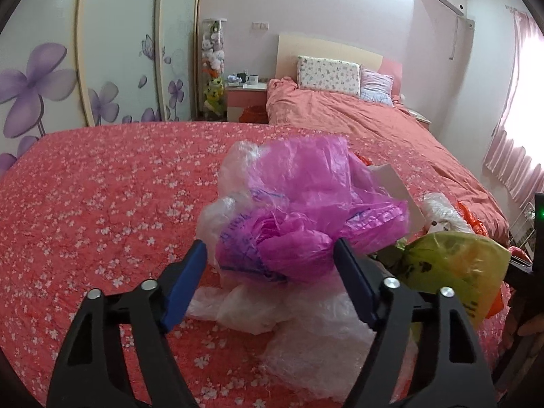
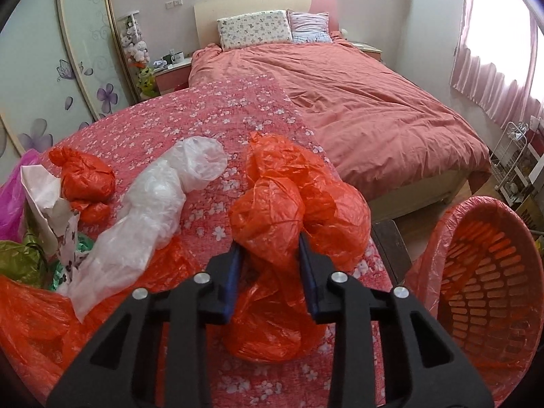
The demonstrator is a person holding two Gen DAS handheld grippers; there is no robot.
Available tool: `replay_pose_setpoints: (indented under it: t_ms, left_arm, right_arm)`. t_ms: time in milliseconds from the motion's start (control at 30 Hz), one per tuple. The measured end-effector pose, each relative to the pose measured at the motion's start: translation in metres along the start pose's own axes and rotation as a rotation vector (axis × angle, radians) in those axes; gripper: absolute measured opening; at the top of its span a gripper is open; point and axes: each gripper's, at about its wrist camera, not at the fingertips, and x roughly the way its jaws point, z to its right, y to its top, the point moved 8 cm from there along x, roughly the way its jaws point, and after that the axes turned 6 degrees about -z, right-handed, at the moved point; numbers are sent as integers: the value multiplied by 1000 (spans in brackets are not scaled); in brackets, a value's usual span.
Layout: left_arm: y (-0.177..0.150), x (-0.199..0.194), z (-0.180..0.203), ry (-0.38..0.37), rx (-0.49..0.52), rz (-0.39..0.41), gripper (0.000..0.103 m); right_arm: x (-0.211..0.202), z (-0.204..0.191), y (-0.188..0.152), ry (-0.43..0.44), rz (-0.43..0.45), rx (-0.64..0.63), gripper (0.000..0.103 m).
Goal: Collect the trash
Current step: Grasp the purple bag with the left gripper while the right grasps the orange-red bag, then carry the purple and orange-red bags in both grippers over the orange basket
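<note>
Crumpled plastic bags lie on a red floral cover (image 1: 102,187). In the left wrist view my left gripper (image 1: 270,251) is open around a crumpled magenta bag (image 1: 306,204), with clear bags (image 1: 306,326) under it and a yellow-green bag (image 1: 455,265) to the right. In the right wrist view my right gripper (image 2: 270,244) is shut on a crumpled orange bag (image 2: 289,204), held just above the cover. An orange basket (image 2: 489,292) lined with an orange bag stands at the lower right, beside the cover's edge.
More trash lies left in the right wrist view: a clear bag (image 2: 153,204), a small orange bag (image 2: 85,176), torn paper (image 2: 44,197). A bed (image 2: 357,102) with pillows stands behind, a wardrobe (image 1: 102,51) at left, a wire rack (image 2: 513,156) at right.
</note>
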Motion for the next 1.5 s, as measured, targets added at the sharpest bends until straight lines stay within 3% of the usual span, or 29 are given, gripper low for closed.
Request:
replay_pose_setpoints:
  t_ms: [333, 833, 1167, 1500]
  left_arm:
    - [1, 10, -2, -54, 38, -12, 42]
    - [26, -46, 7, -61, 37, 110, 41]
    - [30, -75, 52, -135, 77, 145, 41]
    - [26, -76, 119, -247, 146, 123, 41]
  right_arm:
    - [-12, 0, -5, -5, 32, -7, 25]
    - [-89, 9, -2, 31, 156, -13, 25]
    - [-148, 33, -10, 31, 230, -5, 25]
    - [-172, 74, -32, -19, 251, 28, 26]
